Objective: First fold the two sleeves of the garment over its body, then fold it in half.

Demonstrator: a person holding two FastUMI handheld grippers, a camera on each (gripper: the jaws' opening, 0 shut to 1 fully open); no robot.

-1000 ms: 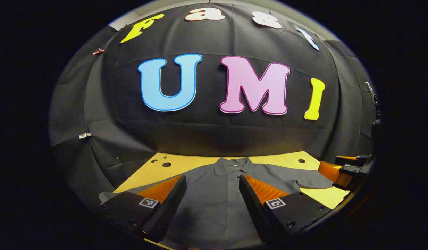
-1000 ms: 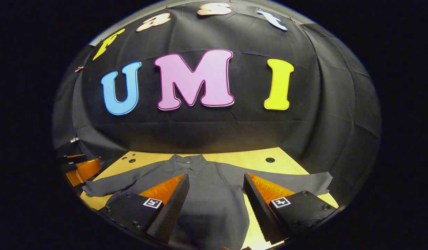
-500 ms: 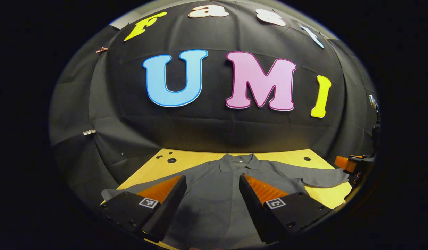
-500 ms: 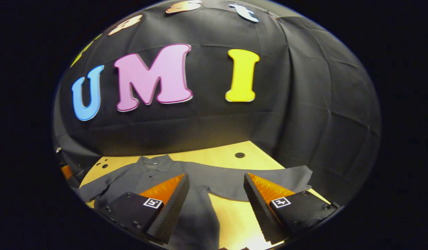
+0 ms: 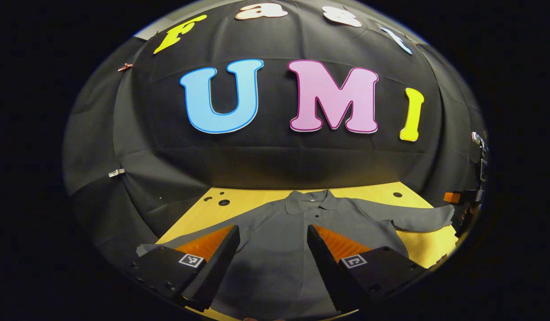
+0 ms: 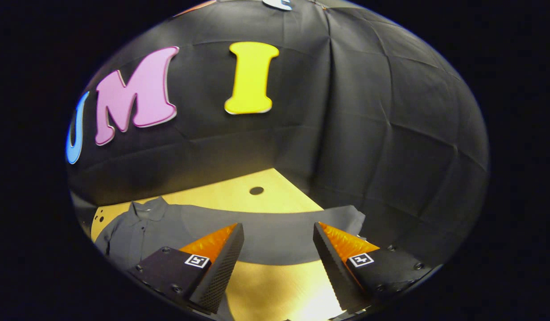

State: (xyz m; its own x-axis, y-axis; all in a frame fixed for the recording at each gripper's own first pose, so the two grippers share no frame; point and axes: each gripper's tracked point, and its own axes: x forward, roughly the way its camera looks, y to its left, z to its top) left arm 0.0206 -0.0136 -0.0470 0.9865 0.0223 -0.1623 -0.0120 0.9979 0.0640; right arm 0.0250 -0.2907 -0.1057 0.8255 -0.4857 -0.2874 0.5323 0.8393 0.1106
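Note:
A dark grey collared shirt lies flat on the wooden table, collar toward the back wall and both sleeves spread out. My left gripper hovers open over the shirt's body with nothing between its fingers. The shirt's right sleeve stretches to the table's right edge, where part of the other gripper shows. In the right gripper view my right gripper is open above that same sleeve, whose cuff reaches the table's right edge. The shirt's collar lies at the far left.
Black cloth walls close the table at the back and on both sides. Round holes mark the tabletop at the back left and back right. Bare wood lies in front of the right sleeve.
My right gripper has swung to the right, from over the shirt's body to over the right sleeve. The left gripper has shifted only slightly and stays open over the body.

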